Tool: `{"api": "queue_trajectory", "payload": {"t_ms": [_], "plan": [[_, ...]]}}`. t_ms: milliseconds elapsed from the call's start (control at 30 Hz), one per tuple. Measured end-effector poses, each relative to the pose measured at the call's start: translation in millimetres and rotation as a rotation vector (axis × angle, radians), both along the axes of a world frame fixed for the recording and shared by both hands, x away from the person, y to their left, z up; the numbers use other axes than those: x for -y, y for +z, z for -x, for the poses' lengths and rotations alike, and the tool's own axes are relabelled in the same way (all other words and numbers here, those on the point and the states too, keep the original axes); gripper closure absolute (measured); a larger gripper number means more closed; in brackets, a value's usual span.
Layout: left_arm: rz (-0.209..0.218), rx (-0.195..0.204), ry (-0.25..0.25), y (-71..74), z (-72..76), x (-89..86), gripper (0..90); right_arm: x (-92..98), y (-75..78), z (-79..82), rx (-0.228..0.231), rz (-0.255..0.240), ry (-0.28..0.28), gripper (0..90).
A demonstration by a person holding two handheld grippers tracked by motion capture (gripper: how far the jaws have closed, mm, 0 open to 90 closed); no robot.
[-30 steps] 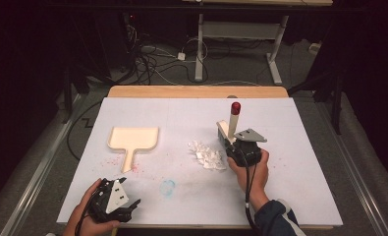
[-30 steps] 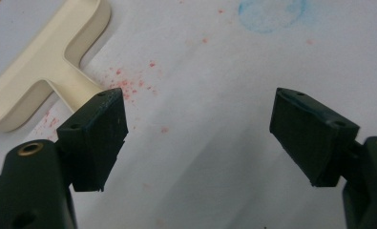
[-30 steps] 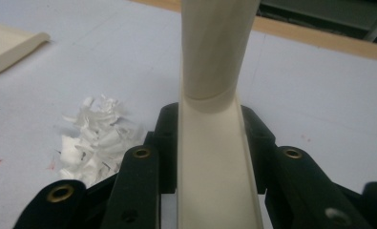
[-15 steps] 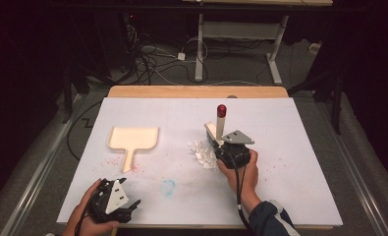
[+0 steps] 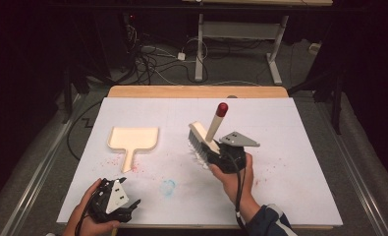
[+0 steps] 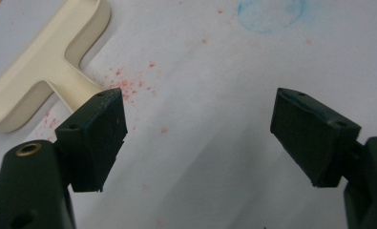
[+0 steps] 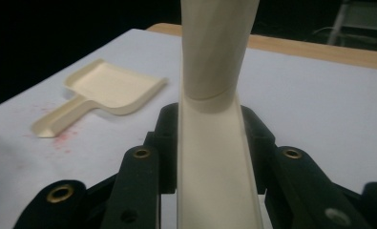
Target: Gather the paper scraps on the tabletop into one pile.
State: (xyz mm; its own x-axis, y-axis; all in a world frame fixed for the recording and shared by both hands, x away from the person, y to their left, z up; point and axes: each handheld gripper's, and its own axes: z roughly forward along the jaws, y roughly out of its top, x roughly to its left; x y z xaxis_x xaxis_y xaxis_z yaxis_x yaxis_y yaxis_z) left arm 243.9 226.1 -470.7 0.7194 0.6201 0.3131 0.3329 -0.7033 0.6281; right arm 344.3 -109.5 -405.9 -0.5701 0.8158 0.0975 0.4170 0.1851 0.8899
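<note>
Sweeping was the step, I judged; my right gripper clamped the brush over white crumbs (mid-table); my left gripper gaped empty by the dustpan; next, push crumbs panward.

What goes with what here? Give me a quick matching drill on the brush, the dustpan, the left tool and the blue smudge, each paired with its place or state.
Things:
1. brush
2. dustpan
3. left tool
4. blue smudge

Places or states:
A. jaws wide apart, nothing between them
B. lying flat on the white table top, handle toward the person
C. clamped by its handle in the right tool
D. a faint ring on the sheet between the two hands

Pairs: 1-C, 2-B, 3-A, 4-D
</note>
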Motion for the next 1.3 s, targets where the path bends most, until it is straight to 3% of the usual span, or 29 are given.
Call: {"api": "queue_trajectory", "payload": {"t_ms": [100, 200, 300, 367, 467, 600, 667, 767, 833, 1033, 1167, 1300], "plan": [[0.001, 0.000, 0.001, 0.0, -0.1, -0.1, 18.9, -21.9, -6.0, 3.2, -0.019, -0.003, 0.054, 67.4], [0.004, 0.001, 0.000, 0.0, 0.1, -0.4, 18.9, -42.5, -18.8, -0.4, -0.032, 0.015, 0.059, 67.4], [0.004, -0.003, -0.002, -0.8, -0.7, -0.4, 18.9, -57.3, -32.0, -8.6, -0.057, 0.028, 0.023, 67.4], [0.002, -0.004, -0.004, -1.1, -0.6, -0.1, 18.9, -62.2, -40.2, -14.3, -0.068, 0.038, -0.045, 67.4], [0.007, -0.002, -0.005, -1.0, 0.2, -1.1, 18.9, -60.7, -42.3, -18.9, -0.056, 0.056, -0.112, 67.4], [0.008, 0.001, -0.008, -0.1, 0.6, -2.5, 18.9, -42.3, -39.4, -22.8, -0.075, 0.039, -0.173, 67.4], [0.006, 0.001, -0.008, -0.4, 0.6, -1.5, 18.9, -29.9, -38.4, -23.8, -0.100, 0.009, -0.208, 67.4], [0.000, -0.001, -0.011, -0.5, -0.2, 1.0, 18.9, -18.7, -37.5, -23.4, -0.119, -0.013, -0.214, 67.4], [-0.001, 0.003, -0.011, 0.4, -0.6, 1.9, 18.9, -15.7, -33.8, -21.0, -0.104, -0.006, -0.207, 67.4], [-0.001, 0.002, -0.011, 0.7, -1.5, 2.1, 18.9, -4.3, -7.9, -13.0, -0.047, -0.017, -0.114, 67.4], [0.001, 0.002, -0.005, 0.2, -0.7, 0.1, 18.9, 3.0, 12.3, -7.2, -0.010, 0.029, -0.001, 67.4], [-0.002, 0.002, -0.003, 0.2, -0.7, 0.0, 18.9, 17.2, 16.2, -1.3, -0.007, 0.048, 0.148, 67.3]]}}
